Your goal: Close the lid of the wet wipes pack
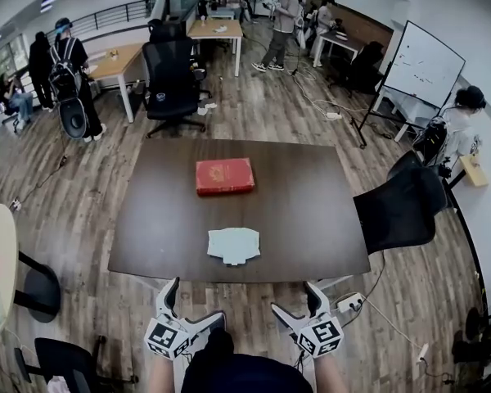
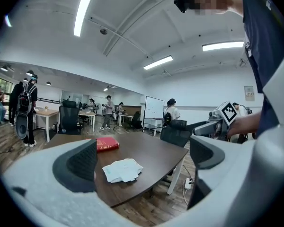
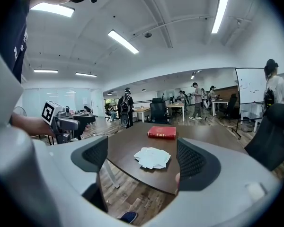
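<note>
Both grippers sit low, on the near side of the table edge, both off the table. Left gripper (image 2: 142, 162): pale grey moulded body, dark ribbed pads spread wide, nothing between them. Right gripper (image 3: 141, 159): same build, jaws also wide apart and empty. Each has a black-and-white square-marker cube at its back. Dark brown rectangular table (image 1: 311, 219), smooth matte top with rounded corners, on a wood-plank floor (image 1: 254, 109). White soft wet wipes pack (image 1: 233, 245) lies flat near the middle of the table's near edge, touching neither gripper. It is a roughly square, crinkly film pouch with a small tab sticking out on the near side; can't tell from these views how the lid sits. Past it, well apart toward the far edge, is a red rectangular hardcover book (image 1: 225, 175), lying flat. Black padded office chair (image 1: 401, 207) stands just beside the table's right edge. A second black mesh-back office chair (image 1: 170, 80) is beyond the far edge. A white framed whiteboard on a stand (image 1: 425, 64) is far right, and light wooden desks (image 1: 217, 29) with people standing around are at the back.
</note>
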Tool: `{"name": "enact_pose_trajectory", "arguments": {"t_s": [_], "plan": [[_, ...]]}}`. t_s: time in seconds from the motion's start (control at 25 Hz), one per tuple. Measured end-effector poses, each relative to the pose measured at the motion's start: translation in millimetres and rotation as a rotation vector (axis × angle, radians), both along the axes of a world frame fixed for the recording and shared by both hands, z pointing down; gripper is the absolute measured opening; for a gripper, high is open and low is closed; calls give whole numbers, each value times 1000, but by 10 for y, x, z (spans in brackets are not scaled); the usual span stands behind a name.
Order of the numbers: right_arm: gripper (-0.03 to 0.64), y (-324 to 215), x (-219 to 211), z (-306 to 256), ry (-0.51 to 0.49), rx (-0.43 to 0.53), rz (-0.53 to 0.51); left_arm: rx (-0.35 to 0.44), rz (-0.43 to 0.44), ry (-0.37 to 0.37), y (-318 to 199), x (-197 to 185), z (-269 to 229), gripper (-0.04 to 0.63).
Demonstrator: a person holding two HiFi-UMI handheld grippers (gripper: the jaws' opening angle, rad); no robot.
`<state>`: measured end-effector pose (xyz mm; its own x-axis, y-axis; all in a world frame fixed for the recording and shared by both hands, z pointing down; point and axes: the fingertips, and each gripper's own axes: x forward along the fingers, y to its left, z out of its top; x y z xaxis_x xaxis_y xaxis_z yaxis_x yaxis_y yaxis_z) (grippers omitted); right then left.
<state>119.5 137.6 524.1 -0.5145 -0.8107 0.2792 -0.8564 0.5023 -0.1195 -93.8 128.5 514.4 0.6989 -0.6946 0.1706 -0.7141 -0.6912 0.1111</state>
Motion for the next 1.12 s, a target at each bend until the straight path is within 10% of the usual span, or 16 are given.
{"name": "enact_pose_trajectory", "arguments": {"t_s": [0.8, 1.12], "plan": [[466, -1641, -554, 314, 43, -71, 2, -50, 265, -78, -1778, -109, 431, 598], [463, -1942, -567, 564, 18, -108, -60, -35, 387, -276, -2011, 150, 950, 594]]}}
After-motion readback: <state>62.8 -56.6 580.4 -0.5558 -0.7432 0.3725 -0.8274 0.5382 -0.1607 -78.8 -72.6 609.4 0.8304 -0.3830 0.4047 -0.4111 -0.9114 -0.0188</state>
